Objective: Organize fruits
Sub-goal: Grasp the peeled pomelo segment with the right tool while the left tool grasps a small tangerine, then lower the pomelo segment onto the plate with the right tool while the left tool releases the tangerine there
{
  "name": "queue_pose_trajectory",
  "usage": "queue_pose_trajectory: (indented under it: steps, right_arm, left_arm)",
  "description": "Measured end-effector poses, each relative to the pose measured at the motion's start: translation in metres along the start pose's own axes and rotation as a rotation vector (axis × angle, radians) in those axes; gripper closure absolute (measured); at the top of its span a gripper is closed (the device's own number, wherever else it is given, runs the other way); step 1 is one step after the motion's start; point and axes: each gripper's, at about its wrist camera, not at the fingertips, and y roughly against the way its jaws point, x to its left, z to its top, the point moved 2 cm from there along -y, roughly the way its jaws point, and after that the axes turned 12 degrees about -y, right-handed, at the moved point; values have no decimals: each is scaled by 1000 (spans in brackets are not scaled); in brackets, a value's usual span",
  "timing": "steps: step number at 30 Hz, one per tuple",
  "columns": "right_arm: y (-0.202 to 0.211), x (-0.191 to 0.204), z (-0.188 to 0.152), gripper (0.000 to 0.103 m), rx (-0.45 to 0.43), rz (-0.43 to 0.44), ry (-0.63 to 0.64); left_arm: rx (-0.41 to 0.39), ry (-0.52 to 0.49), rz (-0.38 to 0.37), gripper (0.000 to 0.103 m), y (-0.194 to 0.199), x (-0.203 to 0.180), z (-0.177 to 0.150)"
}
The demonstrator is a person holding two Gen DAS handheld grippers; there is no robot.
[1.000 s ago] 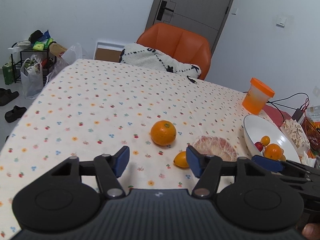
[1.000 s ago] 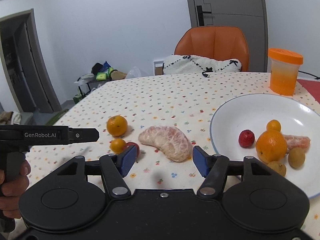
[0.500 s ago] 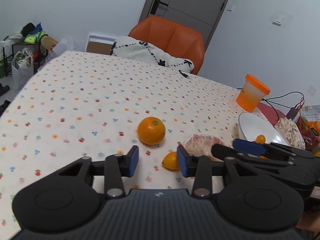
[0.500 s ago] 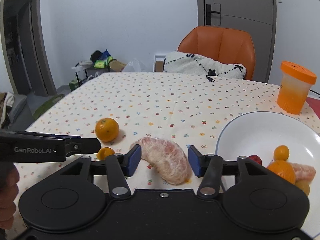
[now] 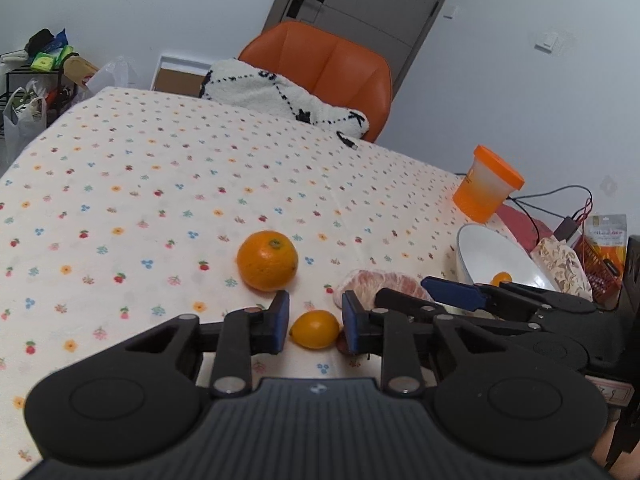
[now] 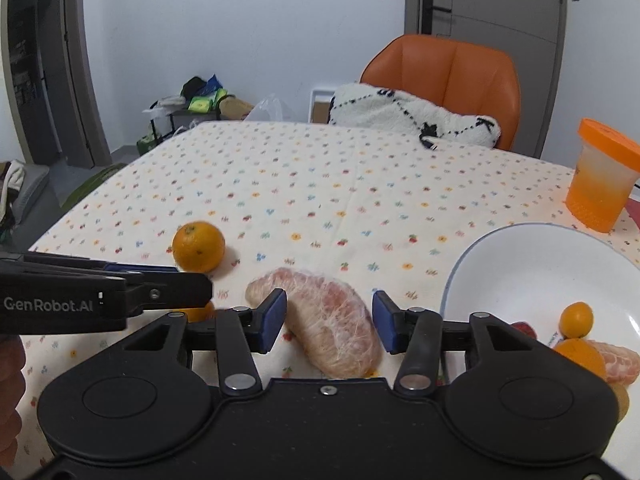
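Both claws open, straddling fruit

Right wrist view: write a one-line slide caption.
Open right gripper straddles a peeled pomelo segment on the floral tablecloth, beside a white bowl of fruit.

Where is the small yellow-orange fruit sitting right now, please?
In the left wrist view, the small yellow-orange fruit lies on the tablecloth between the open left gripper pads, just nearer than the orange.

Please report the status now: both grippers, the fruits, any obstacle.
Left gripper open around small yellow fruit. Right gripper open around peeled pomelo piece. Orange loose on tablecloth. Path to bowl unobstructed.
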Motion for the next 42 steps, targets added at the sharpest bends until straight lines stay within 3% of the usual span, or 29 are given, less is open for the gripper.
queue_pose_trajectory:
  steps: [7, 13, 27, 29, 31, 42]
  right_arm:
    - [6, 5, -7, 52, 11, 3, 27]
    - [17, 12, -12, 54, 42, 55, 19]
    - [-2, 21, -14, 51, 21, -1, 28]
    - [-1, 20, -14, 53, 18, -6, 30]
    - [1, 18, -14, 64, 10, -22, 31]
    - [17, 13, -23, 66, -8, 22, -36]
  left_arm:
    - [26, -31, 15, 77, -3, -3, -8]
    - [20, -28, 43, 78, 5, 6, -11]
    - [-12, 7, 56, 78, 20, 26, -11]
    - [-12, 11, 59, 78, 21, 27, -12]
    - [-14, 12, 60, 78, 23, 27, -12]
    - [-23, -12, 60, 78, 31, 19, -11]
